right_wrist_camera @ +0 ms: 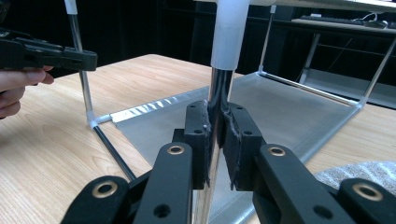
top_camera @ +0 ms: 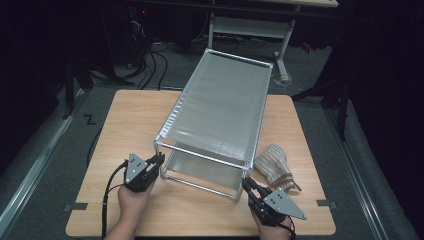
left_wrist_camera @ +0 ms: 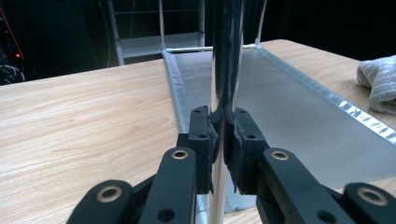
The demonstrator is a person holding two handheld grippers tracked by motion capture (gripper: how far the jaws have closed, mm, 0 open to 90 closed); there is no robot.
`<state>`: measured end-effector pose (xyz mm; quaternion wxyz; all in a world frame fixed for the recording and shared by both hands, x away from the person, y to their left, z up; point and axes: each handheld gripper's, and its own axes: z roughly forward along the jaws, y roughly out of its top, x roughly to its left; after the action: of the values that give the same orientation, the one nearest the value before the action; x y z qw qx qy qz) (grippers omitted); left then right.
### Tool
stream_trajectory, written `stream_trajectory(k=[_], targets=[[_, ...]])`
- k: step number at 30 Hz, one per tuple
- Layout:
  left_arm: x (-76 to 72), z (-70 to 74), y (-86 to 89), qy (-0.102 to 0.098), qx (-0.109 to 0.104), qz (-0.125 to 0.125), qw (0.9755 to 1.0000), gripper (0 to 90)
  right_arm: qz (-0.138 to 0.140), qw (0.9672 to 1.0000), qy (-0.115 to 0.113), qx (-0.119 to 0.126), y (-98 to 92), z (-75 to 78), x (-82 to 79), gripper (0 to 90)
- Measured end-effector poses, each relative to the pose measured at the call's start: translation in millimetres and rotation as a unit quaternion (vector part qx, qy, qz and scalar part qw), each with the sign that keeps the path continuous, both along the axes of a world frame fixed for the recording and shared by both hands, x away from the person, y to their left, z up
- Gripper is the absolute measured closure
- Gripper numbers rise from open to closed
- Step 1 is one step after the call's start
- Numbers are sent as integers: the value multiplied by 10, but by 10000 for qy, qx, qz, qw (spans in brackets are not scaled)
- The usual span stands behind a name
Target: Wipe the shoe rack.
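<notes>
Underneath, a wooden table (top_camera: 130, 120) in dark room.

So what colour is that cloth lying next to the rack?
The cloth is pale beige with thin darker stripes, clearest in the high view.

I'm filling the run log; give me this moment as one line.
left gripper: shut on near-left post | right gripper: shut on near-right post | rack: upright on table | cloth: right of rack
</notes>
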<state>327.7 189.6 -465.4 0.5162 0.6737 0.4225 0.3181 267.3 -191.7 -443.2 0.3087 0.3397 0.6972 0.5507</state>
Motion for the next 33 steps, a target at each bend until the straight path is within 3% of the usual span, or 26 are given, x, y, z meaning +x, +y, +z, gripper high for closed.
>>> stream_trajectory(k=[4, 6, 9, 18, 22, 26, 33], targets=[[-3, -5, -12, 39, 12, 11, 10000, 784, -33, 10000, -10, 13, -3, -4, -13, 807], [-20, -12, -3, 55, 10, 38, 10000, 701, -19, 10000, -6, 28, -5, -5, -10, 807], [-85, -33, 47, 54, -179, 163, 9997, 651, -25, 10000, -11, 41, -2, -6, -10, 807], [-477, -118, 142, -131, -154, 267, 9994, 615, 89, 9999, -22, 102, 77, -16, -1, 806], [-657, -141, 175, -192, -267, 317, 9990, 611, 302, 9994, -94, 114, 222, -28, 16, 803], [-828, -119, 208, -284, -180, 376, 9987, 608, 586, 9981, -169, 68, 452, -51, 36, 799], [-1046, -95, 220, -285, -240, 393, 9985, 597, 1061, 9941, -202, 94, 846, -73, 91, 795]])
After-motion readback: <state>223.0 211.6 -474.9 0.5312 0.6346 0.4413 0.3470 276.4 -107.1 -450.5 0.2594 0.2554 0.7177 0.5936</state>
